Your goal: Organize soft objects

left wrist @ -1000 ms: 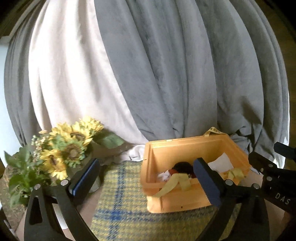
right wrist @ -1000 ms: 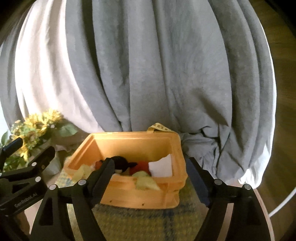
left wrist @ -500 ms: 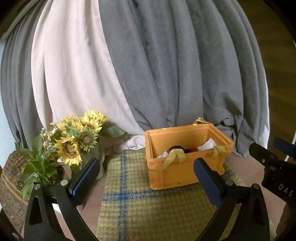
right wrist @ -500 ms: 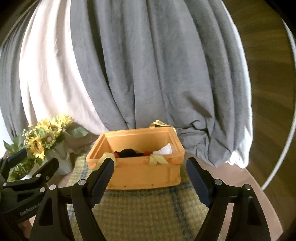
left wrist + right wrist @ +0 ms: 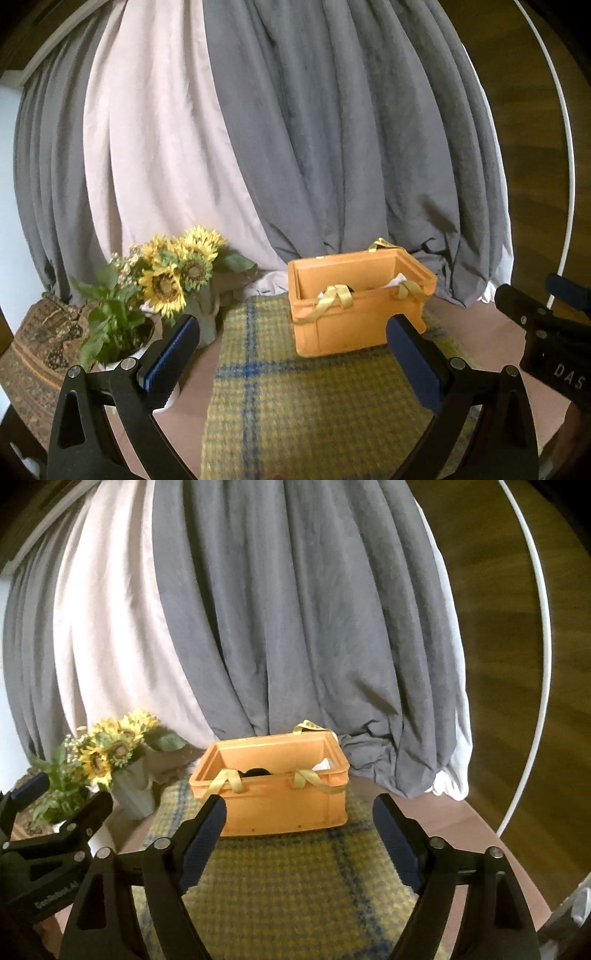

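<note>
Crate farther off now — both tools back.

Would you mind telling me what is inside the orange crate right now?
Inside the orange crate, only a dark rounded item and something white show above the rim. Yellow ribbons drape over the front edge. The crate's wall hides everything lower down.

**Soft daylight, strong fisheye bend**

Both views are moderately bright with diffuse light coming from the left, where the pale curtain panel glows; the grey curtain keeps soft fold shadows; the corners fall to black (the lens circle); straight lines bow near the rim, as the white hoop shows; the plaid mat looks slightly smeared and grainy; no harsh glare.
</note>
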The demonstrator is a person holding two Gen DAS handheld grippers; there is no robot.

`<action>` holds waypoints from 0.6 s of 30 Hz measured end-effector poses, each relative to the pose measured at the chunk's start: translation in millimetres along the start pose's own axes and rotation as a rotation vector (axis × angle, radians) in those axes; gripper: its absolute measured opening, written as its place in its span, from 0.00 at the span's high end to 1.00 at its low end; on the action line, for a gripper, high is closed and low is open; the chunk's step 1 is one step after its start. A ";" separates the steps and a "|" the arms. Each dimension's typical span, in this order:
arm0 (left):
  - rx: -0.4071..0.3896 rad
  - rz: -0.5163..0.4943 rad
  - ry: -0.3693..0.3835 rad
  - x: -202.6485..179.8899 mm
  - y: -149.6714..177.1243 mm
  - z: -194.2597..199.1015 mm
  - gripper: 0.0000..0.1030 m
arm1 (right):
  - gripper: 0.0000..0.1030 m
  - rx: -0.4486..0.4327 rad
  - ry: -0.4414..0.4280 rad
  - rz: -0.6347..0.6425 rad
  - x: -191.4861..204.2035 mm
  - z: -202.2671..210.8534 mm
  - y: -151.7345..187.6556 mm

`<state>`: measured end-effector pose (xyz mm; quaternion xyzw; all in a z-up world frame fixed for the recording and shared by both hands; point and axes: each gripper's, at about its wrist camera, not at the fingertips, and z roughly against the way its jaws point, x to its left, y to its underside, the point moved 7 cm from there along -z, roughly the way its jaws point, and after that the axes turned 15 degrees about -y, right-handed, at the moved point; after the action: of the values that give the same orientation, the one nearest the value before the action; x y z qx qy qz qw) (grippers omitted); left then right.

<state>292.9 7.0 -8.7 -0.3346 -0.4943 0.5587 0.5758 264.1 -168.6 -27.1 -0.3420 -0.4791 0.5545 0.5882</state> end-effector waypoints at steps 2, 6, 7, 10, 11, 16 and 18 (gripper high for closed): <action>0.011 0.001 0.016 -2.1 7.3 12.9 0.00 | 0.18 0.001 -0.007 0.008 -1.3 12.5 1.8; 0.020 0.020 0.004 -1.2 21.0 38.5 0.00 | 0.18 -0.005 -0.019 0.018 -2.5 37.7 8.5; 0.020 0.024 0.001 -1.2 24.4 45.5 0.00 | 0.18 -0.005 -0.027 0.021 -1.9 44.6 10.9; 0.029 0.030 -0.022 0.0 34.9 67.6 0.00 | 0.18 -0.004 -0.043 0.030 0.7 60.6 17.0; 0.029 0.030 -0.031 0.9 37.3 72.9 0.00 | 0.18 -0.001 -0.053 0.030 1.5 67.7 20.4; 0.036 0.038 -0.065 5.6 50.0 104.2 0.00 | 0.18 -0.008 -0.075 0.051 7.3 96.4 31.9; 0.033 0.041 -0.071 7.2 52.8 114.0 0.00 | 0.18 -0.015 -0.084 0.047 8.2 106.1 35.2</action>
<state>168.1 3.0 -24.0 -0.3151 -0.4984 0.5899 0.5517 152.0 -168.9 -25.9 -0.3339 -0.4994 0.5786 0.5516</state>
